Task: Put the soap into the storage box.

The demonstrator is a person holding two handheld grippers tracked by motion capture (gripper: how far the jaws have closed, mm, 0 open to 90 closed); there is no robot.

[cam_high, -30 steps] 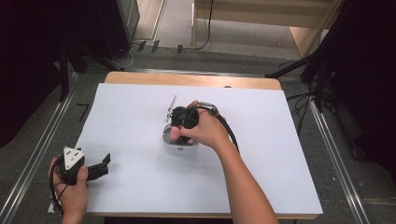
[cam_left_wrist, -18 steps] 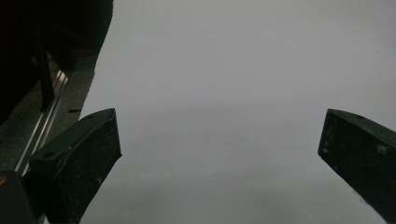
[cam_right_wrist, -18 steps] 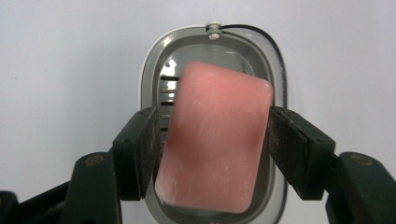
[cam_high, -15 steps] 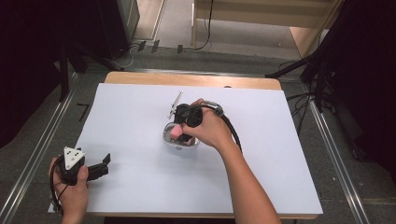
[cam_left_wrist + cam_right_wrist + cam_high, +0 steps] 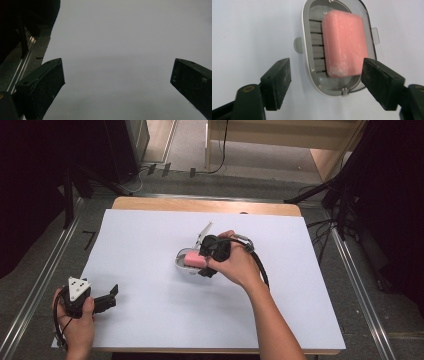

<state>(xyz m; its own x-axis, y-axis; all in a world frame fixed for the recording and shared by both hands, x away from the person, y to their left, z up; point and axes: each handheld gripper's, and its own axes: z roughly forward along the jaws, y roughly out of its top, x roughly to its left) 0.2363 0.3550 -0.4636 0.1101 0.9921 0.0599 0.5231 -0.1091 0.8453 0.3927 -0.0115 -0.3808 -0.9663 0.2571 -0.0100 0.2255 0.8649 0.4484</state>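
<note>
Pink soap bar (image 5: 344,42) lies in an open grey soap dish (image 5: 310,45) at mid-worktop (image 5: 150,320), lid (image 5: 205,230) tipped up behind. Right gripper (image 5: 325,82) hovers over the dish, fingers spread wide, holding nothing. Left gripper (image 5: 117,82) rests near the front-left corner, fingers wide apart, empty. Judgement: bar is rigid, light, probably slippery; grip across its long flat sides.
</note>
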